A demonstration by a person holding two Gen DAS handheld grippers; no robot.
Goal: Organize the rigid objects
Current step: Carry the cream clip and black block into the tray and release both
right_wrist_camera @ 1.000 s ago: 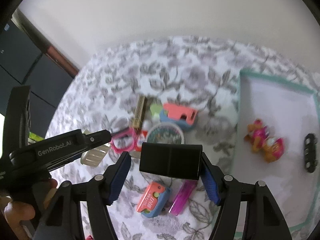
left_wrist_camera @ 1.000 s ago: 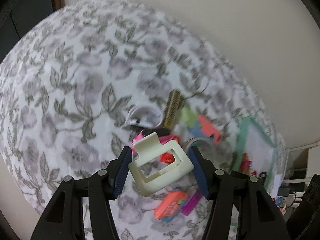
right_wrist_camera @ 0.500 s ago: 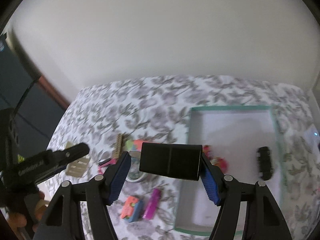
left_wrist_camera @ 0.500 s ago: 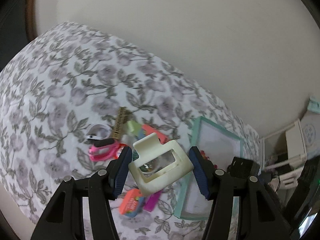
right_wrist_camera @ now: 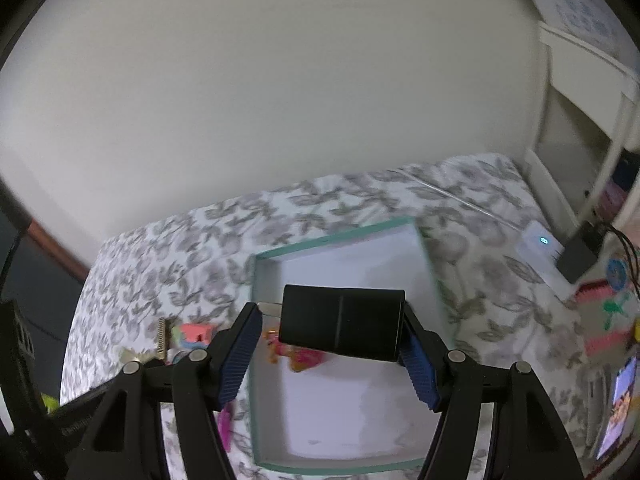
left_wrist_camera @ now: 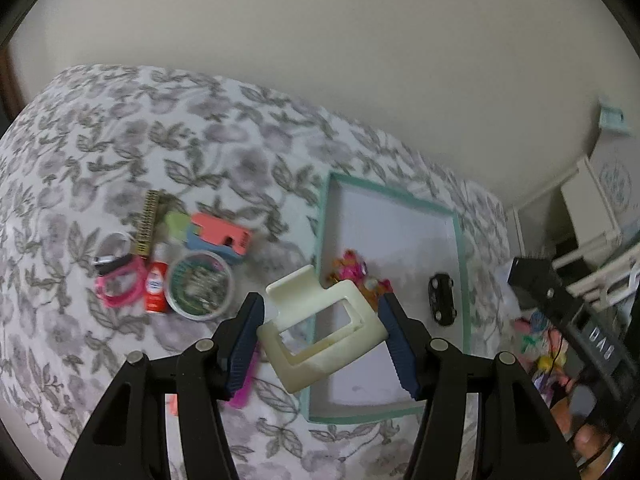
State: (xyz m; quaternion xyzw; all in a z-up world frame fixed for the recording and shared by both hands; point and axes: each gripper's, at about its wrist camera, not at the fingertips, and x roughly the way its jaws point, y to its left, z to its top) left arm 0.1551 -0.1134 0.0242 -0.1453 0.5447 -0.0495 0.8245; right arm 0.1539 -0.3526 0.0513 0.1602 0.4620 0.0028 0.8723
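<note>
A: The bed (left_wrist_camera: pixel 120 128) carries the teal-rimmed tray (left_wrist_camera: pixel 460 264) near its right edge; a toy car (left_wrist_camera: pixel 442 298) and pink figures (left_wrist_camera: pixel 352 266) lie inside.

B: Left gripper (left_wrist_camera: pixel 322 330) clamps the cream bracket (left_wrist_camera: pixel 320 320) over the tray's left rim. Right gripper (right_wrist_camera: pixel 332 346) grips the black box (right_wrist_camera: pixel 340 322) above it.

A: Risks?

B: Dropped early, the bracket may catch the rim and tip out; the box could land on the figures.

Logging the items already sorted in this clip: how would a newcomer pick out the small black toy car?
Find the shallow teal-rimmed tray on the floral cloth, to the right of the loose pile of items. The black toy car lies on its white floor near the right rim. It is the only dark item there; the pink-and-orange toys sit apart, near the left rim.
</note>
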